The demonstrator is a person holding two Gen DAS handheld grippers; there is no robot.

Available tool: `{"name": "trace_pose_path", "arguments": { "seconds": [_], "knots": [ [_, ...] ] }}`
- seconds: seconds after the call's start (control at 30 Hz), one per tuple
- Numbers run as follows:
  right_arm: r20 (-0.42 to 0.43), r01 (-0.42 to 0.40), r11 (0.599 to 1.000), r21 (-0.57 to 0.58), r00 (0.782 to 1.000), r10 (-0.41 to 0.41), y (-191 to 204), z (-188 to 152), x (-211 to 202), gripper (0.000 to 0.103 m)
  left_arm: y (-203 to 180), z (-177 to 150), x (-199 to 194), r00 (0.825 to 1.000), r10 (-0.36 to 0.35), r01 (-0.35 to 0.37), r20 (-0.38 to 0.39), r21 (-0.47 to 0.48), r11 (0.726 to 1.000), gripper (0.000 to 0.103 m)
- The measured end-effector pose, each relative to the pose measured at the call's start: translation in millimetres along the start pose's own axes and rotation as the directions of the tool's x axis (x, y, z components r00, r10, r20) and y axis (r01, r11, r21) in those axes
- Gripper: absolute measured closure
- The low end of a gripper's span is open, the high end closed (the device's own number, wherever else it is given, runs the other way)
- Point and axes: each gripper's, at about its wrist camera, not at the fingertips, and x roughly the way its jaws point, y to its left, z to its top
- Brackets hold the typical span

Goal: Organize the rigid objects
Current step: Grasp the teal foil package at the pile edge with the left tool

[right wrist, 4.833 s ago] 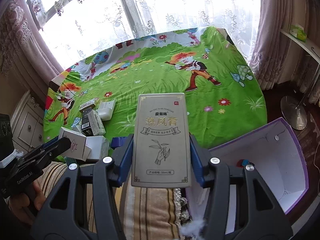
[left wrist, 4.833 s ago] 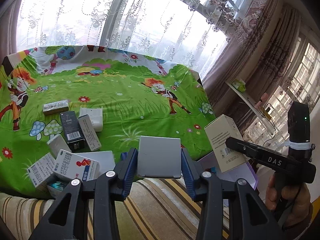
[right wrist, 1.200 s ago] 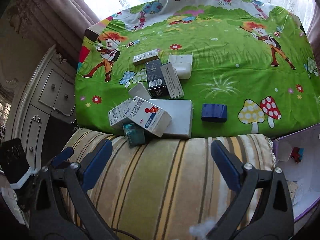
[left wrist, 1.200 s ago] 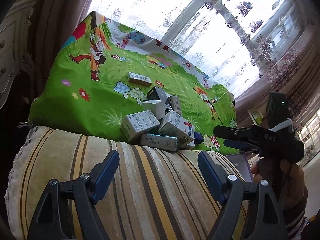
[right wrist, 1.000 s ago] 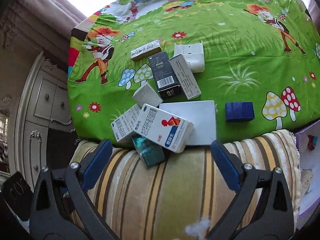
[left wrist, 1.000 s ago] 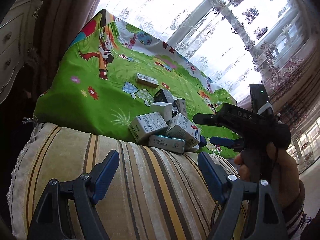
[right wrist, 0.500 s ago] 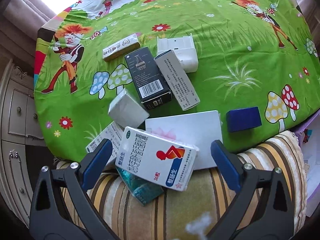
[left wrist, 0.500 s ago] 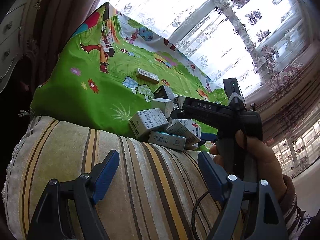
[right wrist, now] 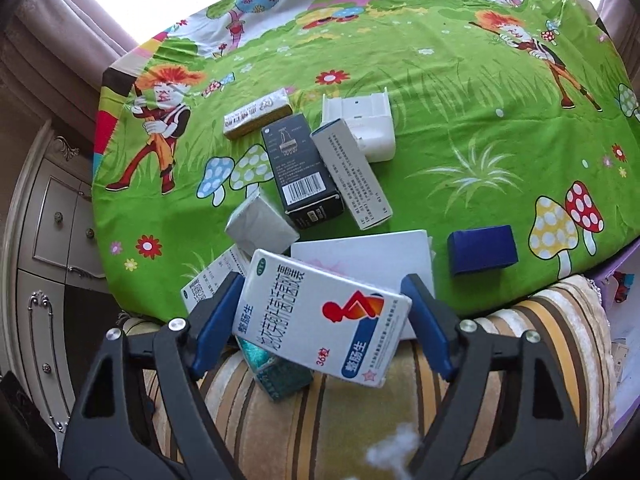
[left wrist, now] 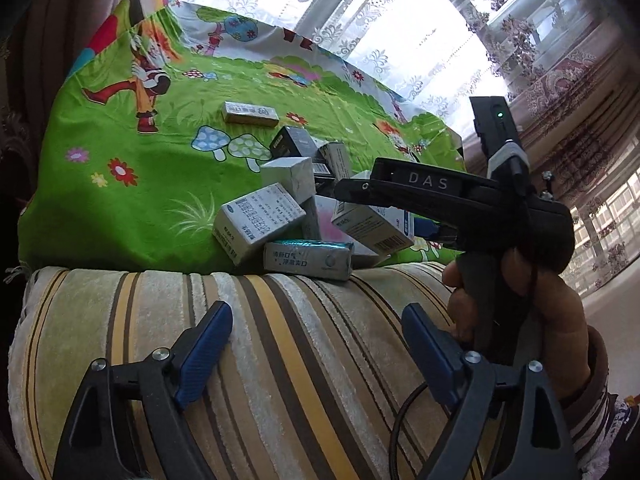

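A pile of small boxes lies on a green cartoon cloth (right wrist: 440,80). My right gripper (right wrist: 320,312) is open, its fingers on either side of a white medicine box with a red and blue logo (right wrist: 320,316), which lies on top of the pile; I cannot tell if the pads touch it. Under it are a teal box (right wrist: 276,376) and a flat white box (right wrist: 368,256). My left gripper (left wrist: 316,344) is open and empty over a striped cushion (left wrist: 280,360). In the left wrist view the right gripper (left wrist: 400,196) reaches over the white box (left wrist: 372,224).
Also on the cloth are a black barcode box (right wrist: 300,168), a grey box (right wrist: 352,172), a white plastic case (right wrist: 360,120), a gold box (right wrist: 256,114), a silver box (right wrist: 260,224) and a dark blue box (right wrist: 482,248). A purple-edged white bin (right wrist: 624,300) stands at right. Drawers (right wrist: 52,240) are left.
Both grippers released the boxes they held 4.8 s ago and are open. In the last second the right gripper has come down and forward until its fingers flank the white medicine box.
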Motion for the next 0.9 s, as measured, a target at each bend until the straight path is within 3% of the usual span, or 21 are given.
{"name": "trace_pose_path", "arguments": {
  "seconds": [0.2,0.37,0.9],
  "knots": [
    [0.107,0.000,1.000,-0.006,0.994,0.001,-20.8,-9.2,-32.3,0.021,-9.2,19.3,32.8,0.993,-0.027,0.036,-0.116,0.074,0.997,0.008],
    [0.171,0.022,1.000,-0.011,0.985,-0.020,-42.3,-17.3,-53.9,0.021,-6.9,30.8,58.0,0.981,-0.041,0.055,-0.191,0.068,0.996,0.003],
    [0.185,0.005,0.999,0.043,0.983,-0.013,-97.8,-31.5,-77.2,0.021,13.8,52.1,109.9,0.932,-0.126,0.112,-0.339,-0.061,0.992,0.002]
  ]
}}
